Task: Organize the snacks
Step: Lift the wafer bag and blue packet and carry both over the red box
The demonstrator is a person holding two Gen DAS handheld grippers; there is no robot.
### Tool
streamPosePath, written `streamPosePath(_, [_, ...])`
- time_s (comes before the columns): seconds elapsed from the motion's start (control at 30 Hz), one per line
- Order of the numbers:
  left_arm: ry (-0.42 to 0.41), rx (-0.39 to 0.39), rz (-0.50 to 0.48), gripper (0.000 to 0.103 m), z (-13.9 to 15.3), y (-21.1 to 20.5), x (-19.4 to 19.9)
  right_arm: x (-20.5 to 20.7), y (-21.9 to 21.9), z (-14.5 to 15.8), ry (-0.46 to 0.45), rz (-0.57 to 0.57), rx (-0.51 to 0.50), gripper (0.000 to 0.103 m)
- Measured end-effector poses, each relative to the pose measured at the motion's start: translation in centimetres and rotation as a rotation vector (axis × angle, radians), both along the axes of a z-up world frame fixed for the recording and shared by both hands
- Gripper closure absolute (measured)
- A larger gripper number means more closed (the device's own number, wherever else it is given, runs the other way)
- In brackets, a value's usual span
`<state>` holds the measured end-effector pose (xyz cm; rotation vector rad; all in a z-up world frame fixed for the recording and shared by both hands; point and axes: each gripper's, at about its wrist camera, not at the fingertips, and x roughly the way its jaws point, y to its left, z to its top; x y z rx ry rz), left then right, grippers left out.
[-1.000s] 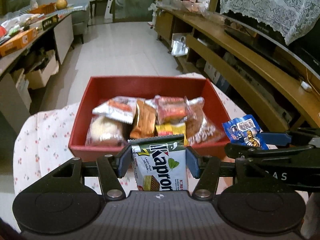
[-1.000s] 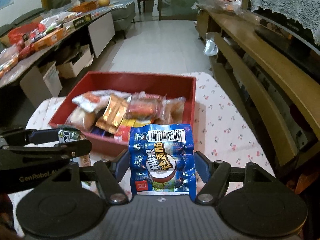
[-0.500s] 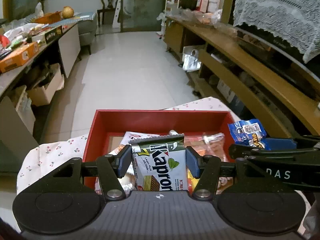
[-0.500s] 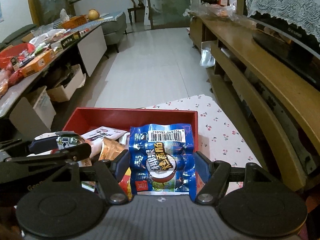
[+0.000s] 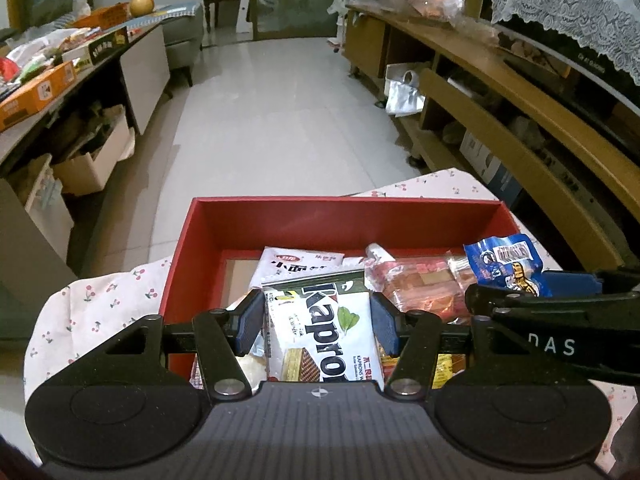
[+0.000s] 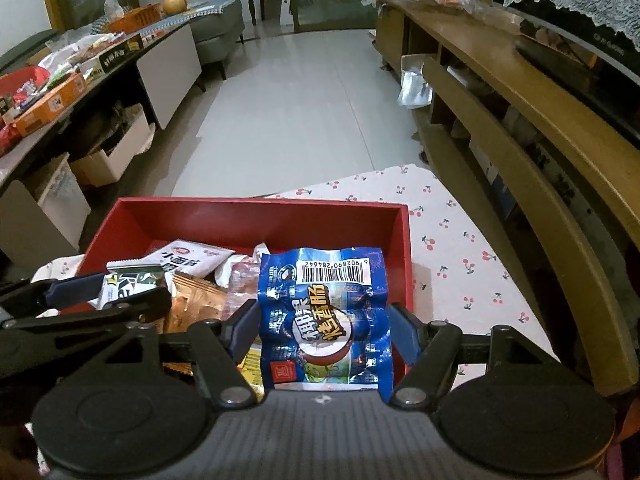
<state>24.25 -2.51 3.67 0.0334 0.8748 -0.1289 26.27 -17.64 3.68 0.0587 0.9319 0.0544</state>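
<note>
Left gripper (image 5: 318, 322): clenched on the white-and-green wafer packet (image 5: 320, 332), which stands upright between its blue pads above the near part of the red box (image 5: 344, 216).
Right gripper (image 6: 322, 330): clenched on the blue sausage packet (image 6: 324, 316), barcode end uppermost, over the box's right side.
Red box: on the cherry-print cloth (image 6: 460, 248); holds a white sachet (image 5: 300, 260), a pink packet (image 5: 420, 284) and an orange foil packet (image 6: 192, 304).
Relation of grippers: side by side, each visible at the edge of the other's view.

The wafer packet (image 5: 320, 336) and blue packet (image 6: 324, 316) were glossy plastic film. The red box (image 5: 344, 220) looked matt, and the bench cloth (image 6: 460, 240) was soft printed fabric.
</note>
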Motion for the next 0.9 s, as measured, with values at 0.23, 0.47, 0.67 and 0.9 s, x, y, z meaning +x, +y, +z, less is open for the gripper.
streamPosePath(0.23, [0.009,0.014,-0.008,0.038,-0.4,-0.3,0.2,0.5,0.0,-1.0,0.027,0.003,-0.017,0.029])
streamPosePath(0.47, [0.016,0.009,-0.006,0.038,-0.6,-0.3,0.1,0.5,0.3,-1.4,0.036,0.008,-0.023,0.029])
streamPosePath(0.67, [0.014,0.008,-0.005,0.038,-0.5,-0.4,0.1,0.5,0.3,-1.4,0.029,0.008,-0.030,0.029])
streamPosePath(0.9, [0.013,0.012,-0.005,0.038,-0.6,-0.4,0.0,0.4,0.1,-1.3,0.026,0.002,-0.024,0.029])
